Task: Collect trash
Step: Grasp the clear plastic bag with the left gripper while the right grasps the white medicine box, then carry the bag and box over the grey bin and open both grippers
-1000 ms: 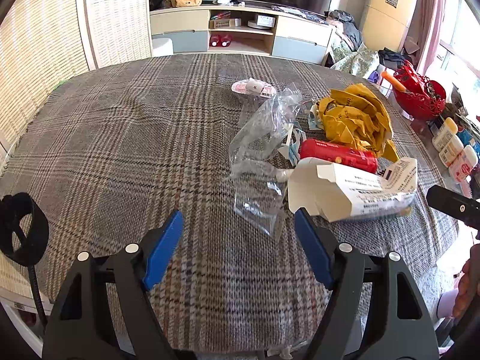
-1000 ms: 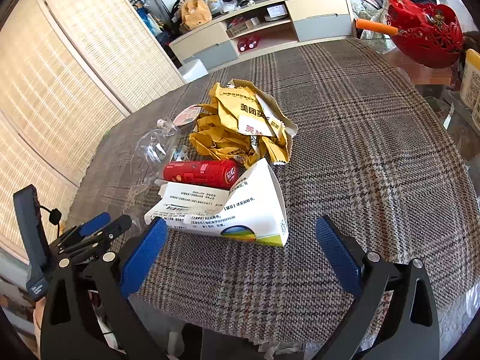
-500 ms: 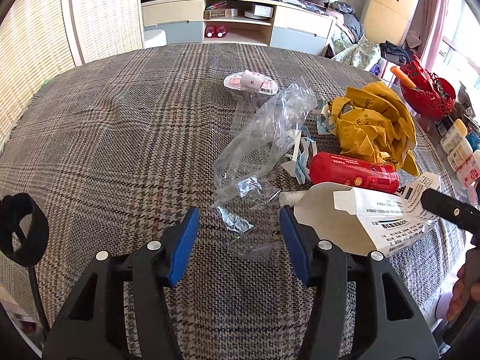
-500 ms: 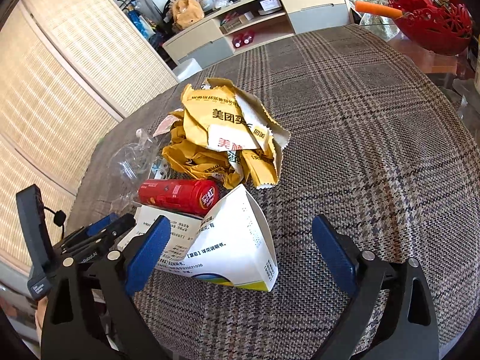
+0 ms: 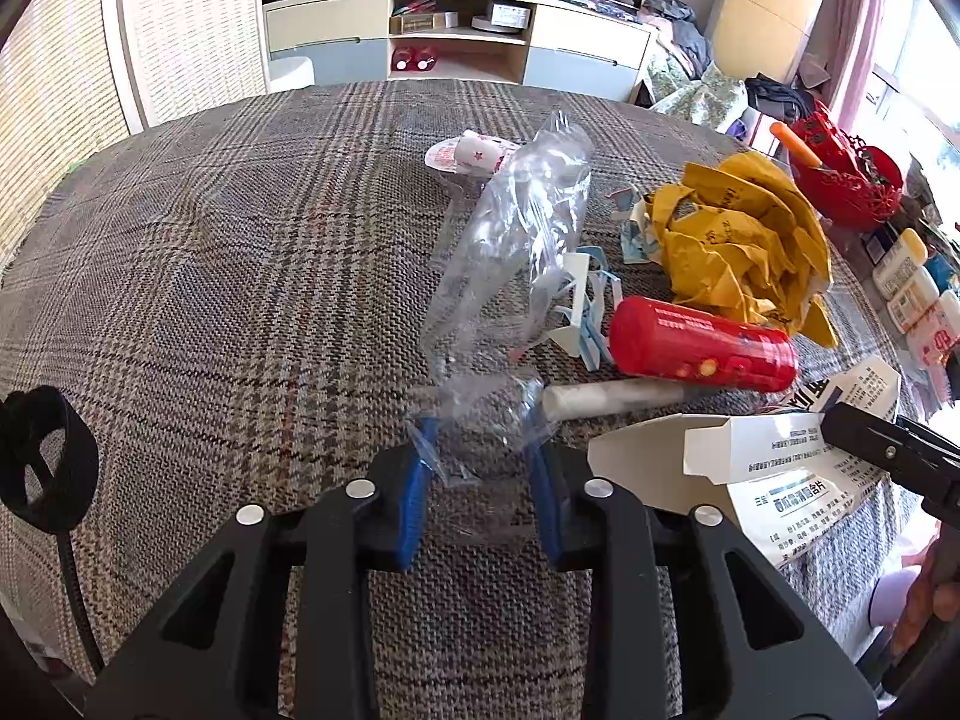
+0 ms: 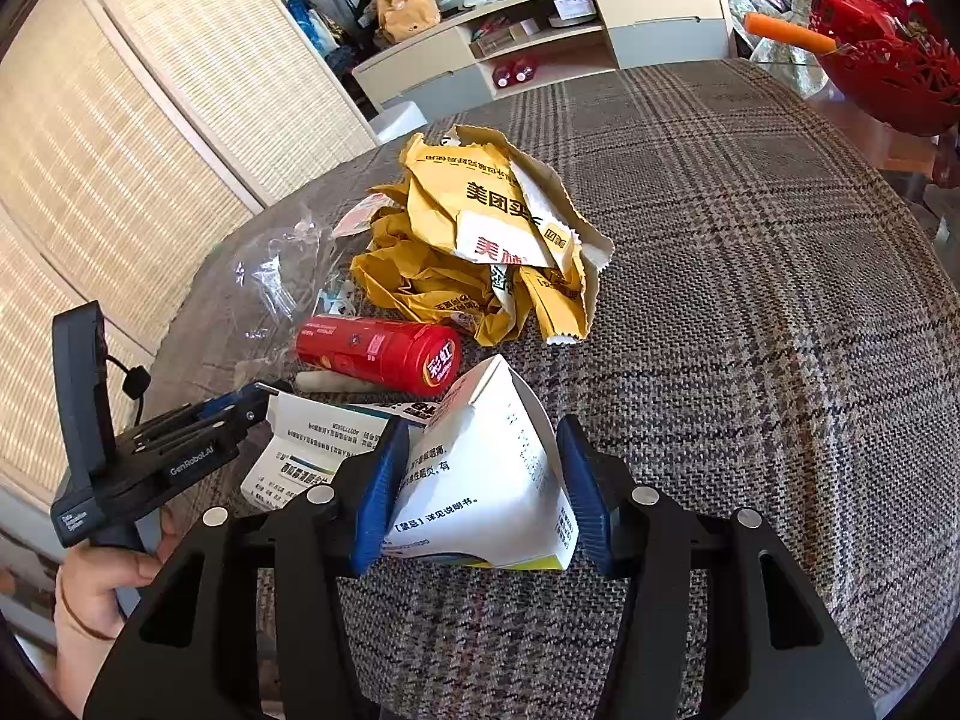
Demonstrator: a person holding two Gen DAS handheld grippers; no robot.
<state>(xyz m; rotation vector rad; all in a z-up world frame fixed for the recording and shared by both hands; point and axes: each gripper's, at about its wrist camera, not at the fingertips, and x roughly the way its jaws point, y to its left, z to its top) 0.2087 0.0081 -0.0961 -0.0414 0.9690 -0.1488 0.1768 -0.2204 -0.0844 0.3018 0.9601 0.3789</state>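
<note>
Change: both claws have narrowed since a second ago, the left one also nearer the litter.
Left claw (image 5: 480, 468): jaws closing, clear plastic bag (image 5: 516, 252) crumpled between the blue pads.
Right claw (image 6: 480, 480): jaws closing around the white paper carton (image 6: 486, 480), pads at its sides.
Nearby: red bottle (image 6: 378, 354), crumpled yellow paper bag (image 6: 480, 240).
Surface: plaid-covered counter (image 6: 750, 300).

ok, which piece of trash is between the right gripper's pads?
The white printed cardboard box, flattened and open, sits inside the closing right gripper; the red cylindrical can and crumpled yellow paper bag lie beyond.
</note>
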